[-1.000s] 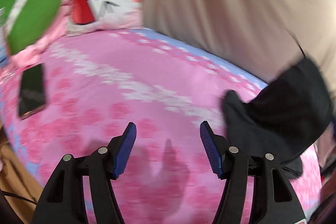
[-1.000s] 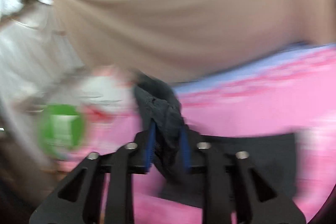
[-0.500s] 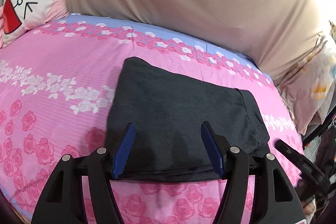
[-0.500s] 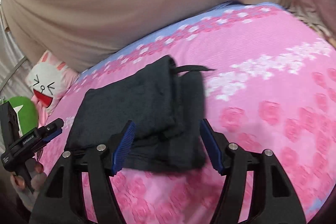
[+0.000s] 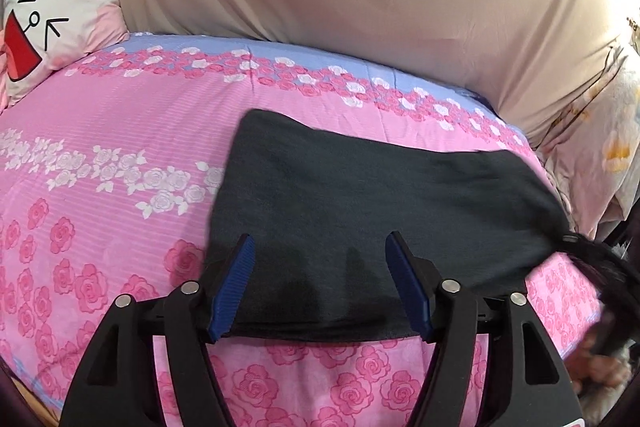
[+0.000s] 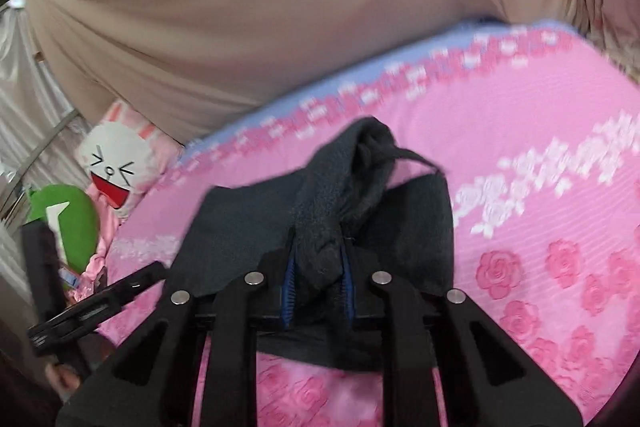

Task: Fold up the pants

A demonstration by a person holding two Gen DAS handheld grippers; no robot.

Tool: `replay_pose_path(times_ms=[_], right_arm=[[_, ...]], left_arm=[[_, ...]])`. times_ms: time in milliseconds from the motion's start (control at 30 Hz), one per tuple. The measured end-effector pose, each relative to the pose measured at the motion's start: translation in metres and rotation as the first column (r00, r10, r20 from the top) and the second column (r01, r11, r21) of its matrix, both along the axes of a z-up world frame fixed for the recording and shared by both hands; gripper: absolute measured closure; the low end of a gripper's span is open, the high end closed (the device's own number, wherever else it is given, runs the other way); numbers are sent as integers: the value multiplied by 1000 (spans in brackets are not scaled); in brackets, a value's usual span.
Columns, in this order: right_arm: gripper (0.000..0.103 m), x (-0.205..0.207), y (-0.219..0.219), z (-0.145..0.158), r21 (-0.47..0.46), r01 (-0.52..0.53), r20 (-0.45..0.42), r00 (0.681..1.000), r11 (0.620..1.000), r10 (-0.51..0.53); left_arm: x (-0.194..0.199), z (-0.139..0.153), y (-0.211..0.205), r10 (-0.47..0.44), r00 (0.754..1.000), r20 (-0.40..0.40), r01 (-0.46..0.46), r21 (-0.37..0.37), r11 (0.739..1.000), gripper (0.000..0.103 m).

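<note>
the dark pants [image 5: 360, 211] lay folded flat on the pink bed cover [image 5: 100, 131], near its front edge. your right gripper [image 6: 318, 277] had just been closing, and its blue pads were pinched on a bunched end of the pants. your left gripper [image 5: 320, 283] had just been opening wider, with nothing pinched, low over the near edge. you needed a slow, low lift, so the folds under it stayed neat.

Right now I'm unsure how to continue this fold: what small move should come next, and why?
Probably lift the right tool and carry the bunched end across: it has just closed on the dark grey folded pants. The left tool stands open over them.
</note>
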State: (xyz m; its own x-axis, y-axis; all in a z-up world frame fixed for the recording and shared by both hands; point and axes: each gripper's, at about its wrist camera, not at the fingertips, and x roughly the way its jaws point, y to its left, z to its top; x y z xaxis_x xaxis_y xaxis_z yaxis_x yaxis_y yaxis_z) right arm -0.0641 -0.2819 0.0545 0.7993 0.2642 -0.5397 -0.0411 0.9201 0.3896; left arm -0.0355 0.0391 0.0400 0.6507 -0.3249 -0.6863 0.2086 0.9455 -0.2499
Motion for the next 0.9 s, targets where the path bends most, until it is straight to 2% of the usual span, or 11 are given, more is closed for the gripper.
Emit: replay_pose_path(times_ms=[100, 167, 333, 433, 500, 600, 700, 767, 800, 867, 900], right_arm=[[84, 2, -11, -46, -56, 40, -146, 988, 998, -47], [80, 0, -26, -71, 31, 71, -176, 982, 997, -65], [60, -5, -22, -35, -60, 100, -101, 989, 993, -105], [44, 2, -28, -35, -36, 123, -122, 984, 992, -127], [43, 6, -30, -44, 7, 110, -156, 982, 994, -108], [40, 13, -29, -61, 61, 82, -209, 976, 995, -67], [31, 15, -26, -74, 82, 70, -249, 967, 994, -48], [28, 16, -24, -77, 93, 74, -248, 968, 993, -49], [32, 17, -23, -76, 95, 65, -244, 969, 993, -40], [67, 22, -21, -75, 105, 30, -236, 972, 994, -4], [70, 24, -19, -71, 106, 23, -231, 973, 994, 2]], left_arm=[[3, -6, 6, 16, 1000, -7, -16, 11, 1000, 30], [9, -15, 9, 35, 998, -46, -35, 10, 999, 30], [10, -21, 12, 28, 997, -71, -28, 4, 1000, 30], [12, -26, 9, 23, 996, -82, -21, 19, 1000, 30], [14, -31, 12, 27, 995, -97, -26, 12, 1000, 28], [19, -39, 19, 18, 991, -136, -25, -46, 999, 27], [29, -56, 37, 4, 977, -211, -42, -177, 983, 26], [32, -58, 48, -1, 979, -203, -52, -257, 965, 26], [35, -61, 52, -20, 978, -207, -41, -291, 956, 30], [40, -64, 53, -63, 976, -211, -7, -318, 948, 76], [43, -64, 52, -85, 971, -222, 9, -321, 947, 86]])
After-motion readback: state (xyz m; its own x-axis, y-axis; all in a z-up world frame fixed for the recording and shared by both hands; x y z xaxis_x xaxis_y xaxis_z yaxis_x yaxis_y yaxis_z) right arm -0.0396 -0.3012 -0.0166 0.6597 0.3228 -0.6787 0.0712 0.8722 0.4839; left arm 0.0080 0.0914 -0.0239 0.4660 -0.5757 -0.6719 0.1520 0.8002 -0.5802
